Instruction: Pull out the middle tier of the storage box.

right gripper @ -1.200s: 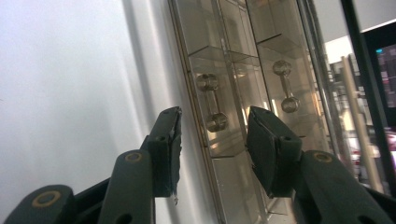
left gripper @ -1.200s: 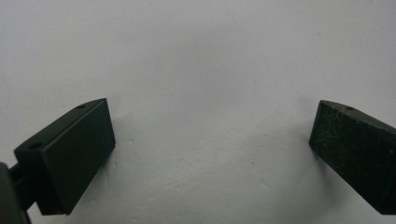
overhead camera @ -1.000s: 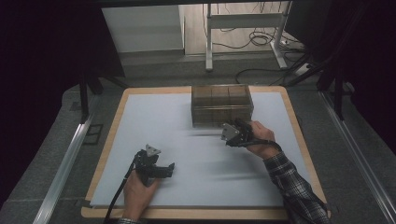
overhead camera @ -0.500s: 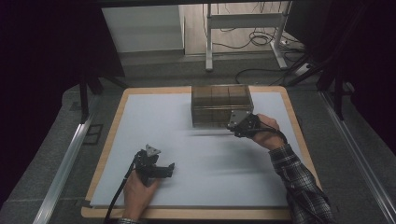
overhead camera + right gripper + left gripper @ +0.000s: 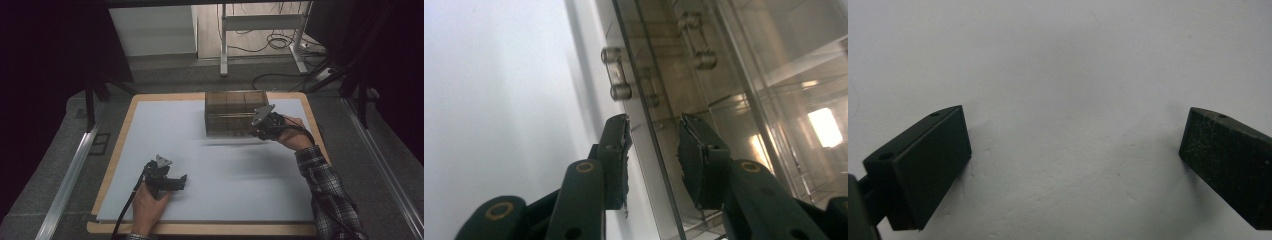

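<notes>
A person's right gripper (image 5: 258, 131) meets the near right corner of a smoky transparent box (image 5: 235, 112), which stands on the white sheet (image 5: 210, 165) toward the far edge of the wooden-rimmed table (image 5: 200, 229). In the right gripper view the right gripper (image 5: 653, 145) straddles a thin clear panel of the box (image 5: 724, 75): one jaw lies on the outer face, the other on the inner side, with the panel's edge running up between them. The jaws have just been closing and stand narrowly apart; the outer pad appears to lie against the panel, while whether the inner pad presses on it cannot be told. Beyond the jaw tips, two small cylindrical hinge fittings (image 5: 615, 73) sit on the same panel. The left gripper (image 5: 175, 182) rests low over the sheet near the table's near edge, well apart from the box; in the left gripper view the left gripper (image 5: 1073, 145) has its jaws spread wide, with bare sheet (image 5: 1063, 60) between them and nothing held.
</notes>
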Demonstrator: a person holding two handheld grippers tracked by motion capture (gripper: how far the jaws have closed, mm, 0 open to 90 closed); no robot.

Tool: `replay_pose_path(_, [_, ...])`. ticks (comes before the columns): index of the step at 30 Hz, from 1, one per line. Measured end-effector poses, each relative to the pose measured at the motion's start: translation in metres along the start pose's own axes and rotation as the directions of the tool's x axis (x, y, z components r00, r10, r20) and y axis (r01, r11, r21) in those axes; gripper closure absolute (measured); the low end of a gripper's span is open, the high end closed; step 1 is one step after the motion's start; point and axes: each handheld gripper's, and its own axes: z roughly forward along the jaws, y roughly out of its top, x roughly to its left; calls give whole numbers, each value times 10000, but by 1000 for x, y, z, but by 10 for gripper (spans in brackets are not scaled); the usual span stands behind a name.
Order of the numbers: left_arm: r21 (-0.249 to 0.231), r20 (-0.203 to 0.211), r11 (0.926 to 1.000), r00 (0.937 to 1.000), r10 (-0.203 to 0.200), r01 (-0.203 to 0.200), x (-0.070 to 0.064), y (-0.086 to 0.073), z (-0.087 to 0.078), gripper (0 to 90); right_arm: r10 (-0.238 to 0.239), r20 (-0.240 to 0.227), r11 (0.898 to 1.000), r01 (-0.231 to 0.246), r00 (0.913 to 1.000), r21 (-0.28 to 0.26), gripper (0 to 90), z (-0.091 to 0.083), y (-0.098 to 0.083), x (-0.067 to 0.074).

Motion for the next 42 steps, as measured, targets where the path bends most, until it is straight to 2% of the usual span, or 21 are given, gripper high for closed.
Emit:
replay_pose_path(3, [-1,2,10000,10000,-1,1,0,0,0,0,-21,-503,9998,30,9987,182,664,4,-3,-8])
replay_pose_path(5, [-3,-1,10000,10000,-4,4,0,0,0,0,-17,-523,9998,28,9986,196,672,5,-3,-9])
replay_pose_path(9, [-5,0,10000,10000,-8,8,0,0,0,0,-29,-1048,9992,70,9945,394,725,12,-5,-17])
replay_pose_path(11, [-5,0,10000,10000,-10,10,0,0,0,0,-61,-1095,9990,109,9940,436,732,13,-5,-19])
replay_pose_path(13, [-2,1,10000,10000,-6,6,0,0,0,0,-118,-1457,9985,195,9893,520,754,17,-6,-23])
replay_pose_path(15, [-2,2,10000,10000,-7,7,0,0,0,0,-110,-1496,9983,196,9887,557,757,18,-6,-23])
replay_pose_path(19, [0,1,10000,10000,-3,3,0,0,0,0,-305,-1872,9961,454,9818,758,774,24,-7,-25])
replay_pose_path(24, [-1,0,10000,10000,-4,4,0,0,0,0,-515,-2092,9947,689,9765,765,816,28,-7,-28])
replay_pose_path(27, [-5,0,10000,10000,-8,8,0,0,0,0,-686,-2410,9939,872,9681,677,843,29,-7,-30])
replay_pose_path(35, [-4,0,10000,10000,-5,5,0,0,0,0,-914,-2573,9926,1089,9620,546,848,26,-8,-26])
replay_pose_path(42, [-3,-1,10000,10000,-7,7,0,0,0,0,-1077,-2652,9912,1240,9582,456,844,17,-6,-16])
